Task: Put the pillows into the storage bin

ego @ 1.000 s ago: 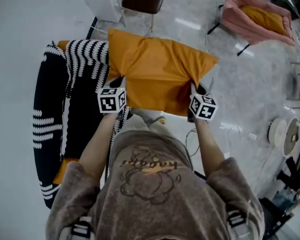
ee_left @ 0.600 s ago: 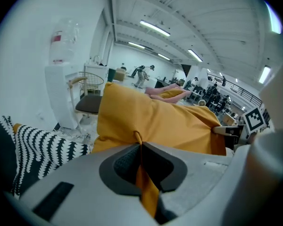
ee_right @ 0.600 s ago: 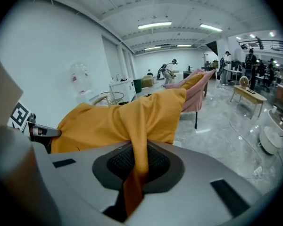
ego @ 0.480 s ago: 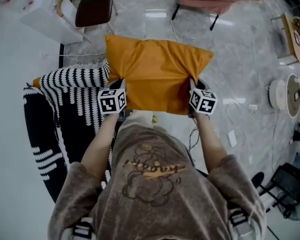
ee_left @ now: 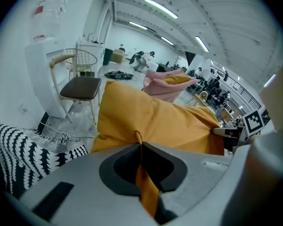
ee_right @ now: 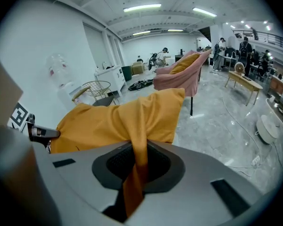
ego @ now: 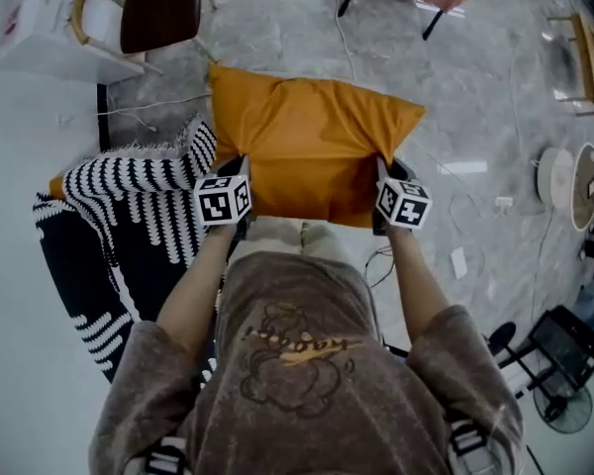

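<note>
Person stands holding a plump orange fabric pillow (ego: 312, 151) out in front, clear of the grey marbled floor (ego: 475, 117).

Left tongs (ego: 240, 166): closed tight on the pillow's near left corner, with a thin fold of orange cloth pinched between the pads.

Right tongs (ego: 386, 171): clamped on the near right corner, where the cloth is bunched thicker in the gap.

The pillow hangs stretched between the two.

Writing: lettering across the bear print on the person's grey-brown shirt (ego: 297, 349) is too warped to read.

Surroundings: a black-and-white striped cushion (ego: 129, 206) sits low at the left. A brown-seated chair (ego: 160, 8) stands beyond it. A pink armchair (ee_right: 179, 79) farther off carries another orange cushion.
</note>
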